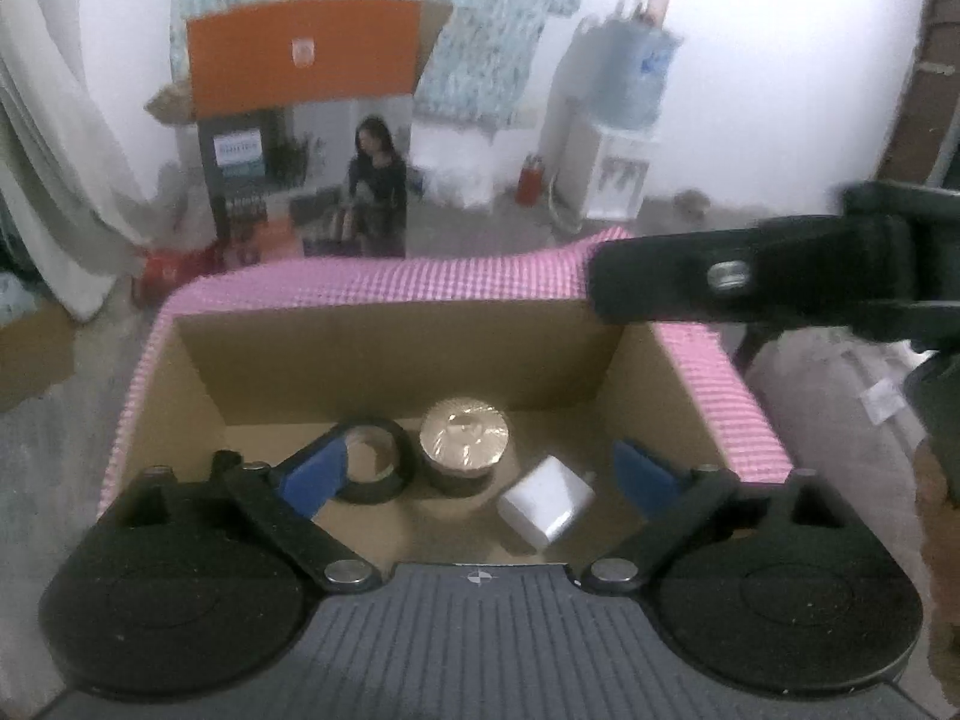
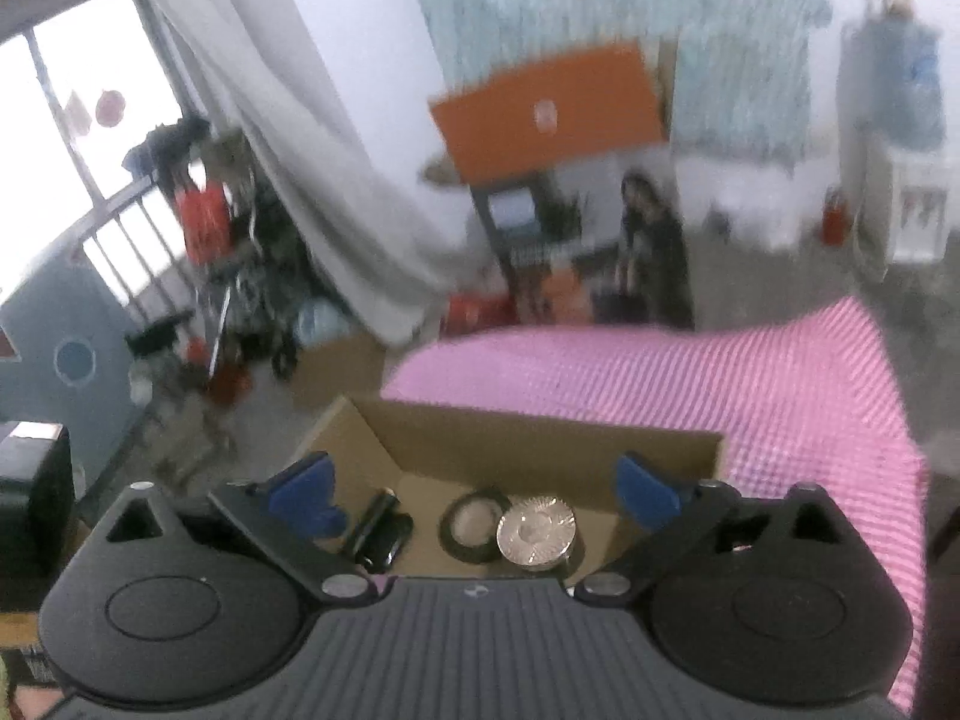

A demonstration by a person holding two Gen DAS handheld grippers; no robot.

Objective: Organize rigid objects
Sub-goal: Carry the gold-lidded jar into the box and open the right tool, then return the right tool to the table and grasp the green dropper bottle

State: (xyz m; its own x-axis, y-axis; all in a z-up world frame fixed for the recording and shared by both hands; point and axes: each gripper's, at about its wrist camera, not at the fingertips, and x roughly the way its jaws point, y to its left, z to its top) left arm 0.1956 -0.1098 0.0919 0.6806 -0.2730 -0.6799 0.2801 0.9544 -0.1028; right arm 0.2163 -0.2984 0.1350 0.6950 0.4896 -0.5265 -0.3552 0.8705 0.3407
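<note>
An open cardboard box stands on a pink checked cloth. On its floor lie a black tape roll, a round tin with a shiny gold lid and a white charger cube. My left gripper hovers above them, open, with nothing between its blue pads. The right wrist view shows the same box with the tape roll, the tin and a small black object. My right gripper is open and empty above the box. Its black body crosses the box's far right corner.
Beyond the cloth stand a tall printed carton with an orange top, a water dispenser and a small red extinguisher. A white curtain and cluttered shelving fill the left side. A brown box sits on the floor.
</note>
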